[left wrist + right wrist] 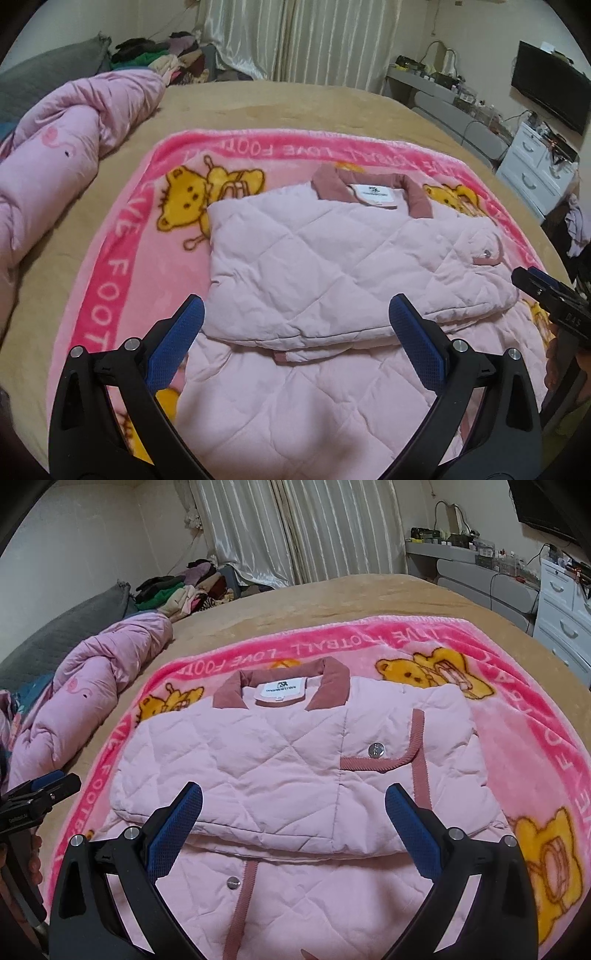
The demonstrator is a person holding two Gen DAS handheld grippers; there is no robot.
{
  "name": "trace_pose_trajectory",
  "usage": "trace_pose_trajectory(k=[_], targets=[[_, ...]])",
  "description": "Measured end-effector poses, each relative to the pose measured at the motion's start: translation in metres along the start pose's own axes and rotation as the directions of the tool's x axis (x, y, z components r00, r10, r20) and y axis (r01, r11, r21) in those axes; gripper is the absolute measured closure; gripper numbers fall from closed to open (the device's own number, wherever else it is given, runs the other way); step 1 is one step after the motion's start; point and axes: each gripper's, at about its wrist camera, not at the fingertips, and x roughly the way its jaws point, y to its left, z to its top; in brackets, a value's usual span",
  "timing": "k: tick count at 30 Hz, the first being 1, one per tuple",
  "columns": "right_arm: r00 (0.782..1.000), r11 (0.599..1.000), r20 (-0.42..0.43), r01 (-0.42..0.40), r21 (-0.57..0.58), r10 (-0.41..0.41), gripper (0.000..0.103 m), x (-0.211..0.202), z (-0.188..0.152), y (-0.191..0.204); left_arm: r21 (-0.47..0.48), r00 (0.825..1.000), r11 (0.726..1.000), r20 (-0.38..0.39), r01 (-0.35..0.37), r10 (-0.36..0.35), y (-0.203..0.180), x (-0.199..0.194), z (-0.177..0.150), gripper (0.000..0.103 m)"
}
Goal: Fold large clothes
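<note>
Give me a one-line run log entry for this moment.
jacket: sleeves folded in, lower half flat, on blanket | left gripper: open, empty, above fold | right gripper: open, empty | next: likely fold hem up

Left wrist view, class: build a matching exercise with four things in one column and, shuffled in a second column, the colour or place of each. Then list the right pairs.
Things
1. quilted jacket
2. jacket collar
3. bear blanket
4. rolled duvet

Descriptions
A. bright pink border with lettering, spread under the jacket
B. bunched along the left side of the bed
C. pale pink, upper part folded over the lower
D. dusty rose, at the far end of the garment

Pairs: 1-C, 2-D, 3-A, 4-B
</note>
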Motion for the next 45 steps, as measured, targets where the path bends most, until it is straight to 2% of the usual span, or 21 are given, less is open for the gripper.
trace_pose_trajectory(k=[21,27,36,45], targets=[[0.997,1.0,0.078,-0.021,-0.018,0.023,0.004,-0.049,0.003,0.009,0.007,0.995,1.0,0.102,0.008,-0.008,-0.011,-0.057,0.002,0.009],[0.995,0.999,0.098,-0.025,-0.023,0.027,0.004,-0.065,0.003,0.006,0.003,0.994,1.0,0.107,0.001,-0.002,-0.013,-0.063,-0.003,0.009],[0.994,1.0,0.105,-0.013,-0.028,0.016,0.004,-0.085,-0.003,-0.005,0.01,0.988,1.0,0.152,-0.017,0.015,-0.023,-0.082,-0.016,0.009],[0.994,1.0,0.11,-0.018,-0.015,0.019,0.004,-0.101,-0.014,-0.012,-0.009,0.99,1.0,0.138,-0.009,0.01,-0.022,-0.093,-0.044,0.009]])
